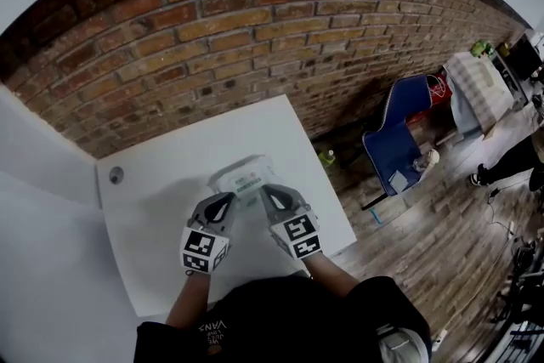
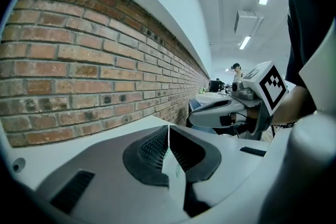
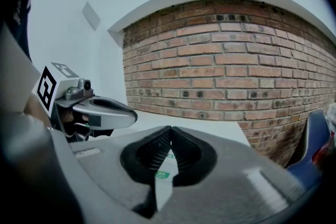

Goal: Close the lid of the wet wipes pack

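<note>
Brick wall [image 1: 255, 38] behind a white table [image 1: 153, 217], where the pack [image 1: 246, 180] lies. The left gripper [image 1: 228, 201] and right gripper [image 1: 269, 195] have their jaws pressed together, tips at its near edge. Pressing off-centre could skid the pack or leave the lid unlatched.

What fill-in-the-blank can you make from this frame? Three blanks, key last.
1. The left tool and right tool are both shut on the wet wipes ____.
2. The table top is coloured ____.
3. The wall behind it is built of ____.
Missing words: pack; white; brick.
</note>
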A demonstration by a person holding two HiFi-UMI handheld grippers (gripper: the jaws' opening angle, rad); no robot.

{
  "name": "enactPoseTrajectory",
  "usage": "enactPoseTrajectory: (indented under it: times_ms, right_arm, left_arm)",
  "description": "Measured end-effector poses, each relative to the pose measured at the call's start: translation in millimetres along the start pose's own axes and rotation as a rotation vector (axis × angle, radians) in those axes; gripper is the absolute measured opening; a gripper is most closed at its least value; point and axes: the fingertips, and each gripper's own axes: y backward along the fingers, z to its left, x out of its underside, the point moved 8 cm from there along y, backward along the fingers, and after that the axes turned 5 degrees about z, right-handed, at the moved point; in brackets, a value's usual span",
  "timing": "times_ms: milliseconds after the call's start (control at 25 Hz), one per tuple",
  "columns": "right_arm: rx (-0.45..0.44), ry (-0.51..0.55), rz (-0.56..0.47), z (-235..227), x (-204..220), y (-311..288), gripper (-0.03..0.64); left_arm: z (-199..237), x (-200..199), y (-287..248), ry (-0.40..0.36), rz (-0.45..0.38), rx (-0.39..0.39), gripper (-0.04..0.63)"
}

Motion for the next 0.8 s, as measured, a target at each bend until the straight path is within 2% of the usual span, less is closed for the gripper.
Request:
enactPoseTrajectory:
  times_ms: [520, 800]
  right_arm:
    - [0.061, -0.004, -0.056, 30, -10, 31, -0.003]
    - [0.097, -0.007, -0.074, 46, -10, 48, -0.003]
  left_arm:
    - [-6, -12, 30, -0.068, -0.055, 0.051, 0.012]
    - [-9, -12, 54, -0.045, -0.102, 0.055, 0.012]
